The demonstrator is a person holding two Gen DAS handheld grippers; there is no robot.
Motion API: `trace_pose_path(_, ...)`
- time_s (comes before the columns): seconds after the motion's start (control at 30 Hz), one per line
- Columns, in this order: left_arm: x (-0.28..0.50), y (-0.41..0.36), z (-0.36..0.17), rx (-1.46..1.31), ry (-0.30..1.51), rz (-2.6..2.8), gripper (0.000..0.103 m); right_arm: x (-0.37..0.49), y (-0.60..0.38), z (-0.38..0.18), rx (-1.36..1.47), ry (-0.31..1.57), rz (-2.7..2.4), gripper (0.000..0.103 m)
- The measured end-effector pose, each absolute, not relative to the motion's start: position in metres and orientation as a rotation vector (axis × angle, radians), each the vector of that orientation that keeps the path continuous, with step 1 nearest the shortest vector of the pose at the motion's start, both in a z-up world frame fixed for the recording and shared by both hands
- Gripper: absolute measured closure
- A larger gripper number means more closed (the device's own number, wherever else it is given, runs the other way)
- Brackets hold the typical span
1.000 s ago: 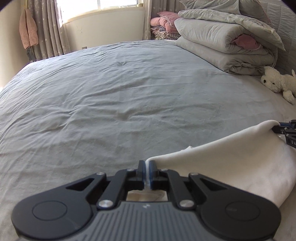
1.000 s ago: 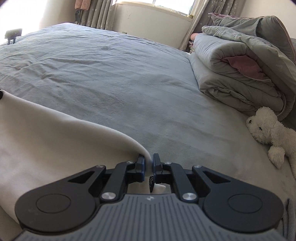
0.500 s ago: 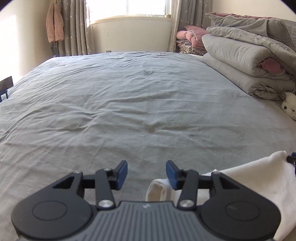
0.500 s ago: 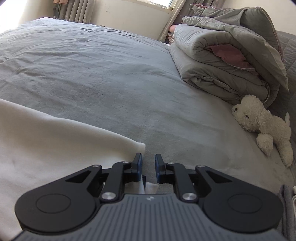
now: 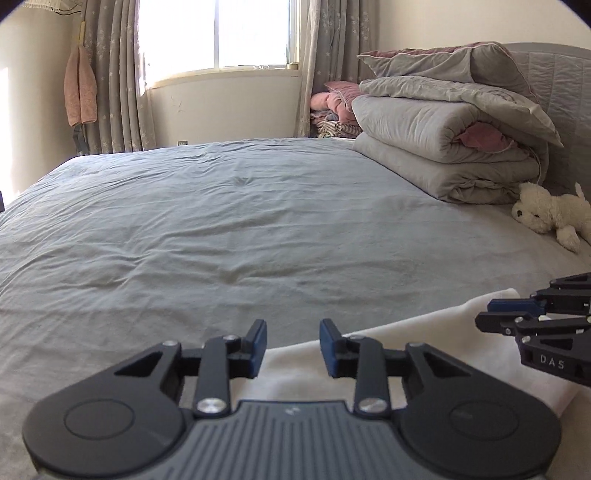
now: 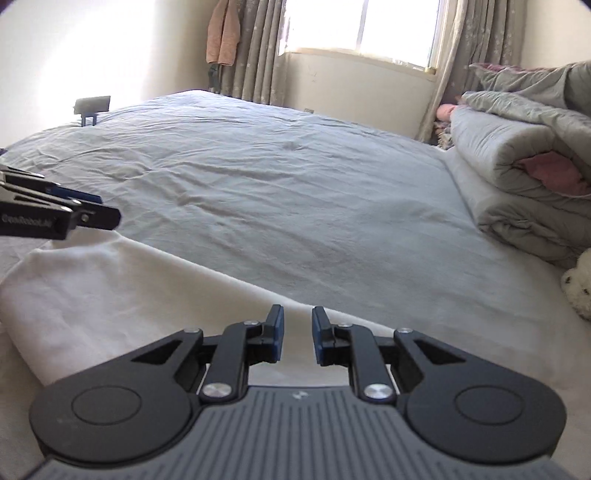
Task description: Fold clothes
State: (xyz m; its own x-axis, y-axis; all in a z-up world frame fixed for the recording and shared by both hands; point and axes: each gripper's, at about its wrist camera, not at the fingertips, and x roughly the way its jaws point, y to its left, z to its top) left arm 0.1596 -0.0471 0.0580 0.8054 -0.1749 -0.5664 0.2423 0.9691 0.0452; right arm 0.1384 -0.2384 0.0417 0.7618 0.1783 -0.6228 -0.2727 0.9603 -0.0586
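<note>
We count two grippers, left gripper (image 5: 293, 345) and right gripper (image 6: 294, 334), one white garment (image 6: 122, 291), one bed (image 5: 221, 221), one plush toy (image 5: 550, 214), perhaps two folded duvets (image 5: 443, 147), one window (image 5: 218, 33).

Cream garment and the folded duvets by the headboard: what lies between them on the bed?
Only bare grey bedsheet separates the cream garment from the folded duvets; the white plush toy lies off to the right. Left wrist view shows it best.
</note>
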Motion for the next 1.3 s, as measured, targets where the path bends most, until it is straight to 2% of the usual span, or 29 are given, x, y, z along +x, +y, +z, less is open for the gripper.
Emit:
trace_pose_path(0.1, 0.174, -0.052, 0.036, 0.134, 0.659, -0.119, 0.077, 0.167, -0.251, 0.024, -0.012, 0.735, 0.167, 0.091)
trace_pose_path(0.17, 0.183, -0.033, 0.028, 0.01, 0.69, -0.079, 0.077, 0.177, -0.271, 0.022, 0.17, 0.741, 0.145, 0.096)
trace_pose_path(0.4, 0.166, -0.031, 0.033, -0.023, 0.674, -0.101, 0.077, 0.172, -0.248, 0.025, 0.053, 0.725, 0.106, 0.097)
trace_pose_path(0.43, 0.162, -0.033, 0.035, -0.026, 0.671, -0.103, 0.077, 0.165, -0.244, 0.028, 0.039, 0.7, 0.11, 0.094)
trace_pose_path(0.47, 0.157, -0.035, 0.038, -0.029, 0.667, -0.104, 0.076, 0.157, -0.239, 0.031, 0.023, 0.67, 0.117, 0.082)
trace_pose_path(0.6, 0.139, -0.042, 0.048, -0.041, 0.654, -0.112, 0.07, 0.129, -0.211, 0.038, -0.042, 0.596, 0.199, 0.081)
trace_pose_path(0.83, 0.124, -0.041, 0.029, 0.019, 0.669, -0.108, 0.068, 0.115, -0.185, 0.016, -0.073, 0.646, 0.213, 0.08)
trace_pose_path(0.93, 0.11, -0.026, 0.047, 0.035, 0.681, -0.144, 0.068, 0.096, -0.191, 0.044, -0.068, 0.65, 0.202, 0.068)
trace_pose_path(0.97, 0.103, -0.021, 0.053, 0.032, 0.691, -0.146, 0.063, 0.087, -0.194, 0.051, -0.082, 0.649, 0.204, 0.061)
trace_pose_path(1.03, 0.088, -0.013, 0.063, 0.03, 0.711, -0.146, 0.059, 0.07, -0.199, 0.06, -0.116, 0.659, 0.201, 0.055)
trace_pose_path(1.1, 0.072, -0.008, 0.07, 0.017, 0.722, -0.154, 0.055, 0.058, -0.208, 0.06, -0.113, 0.699, 0.191, 0.055)
trace_pose_path(1.3, 0.057, -0.014, 0.064, -0.05, 0.718, -0.182, 0.054, 0.047, -0.222, 0.043, -0.039, 0.738, 0.166, 0.055)
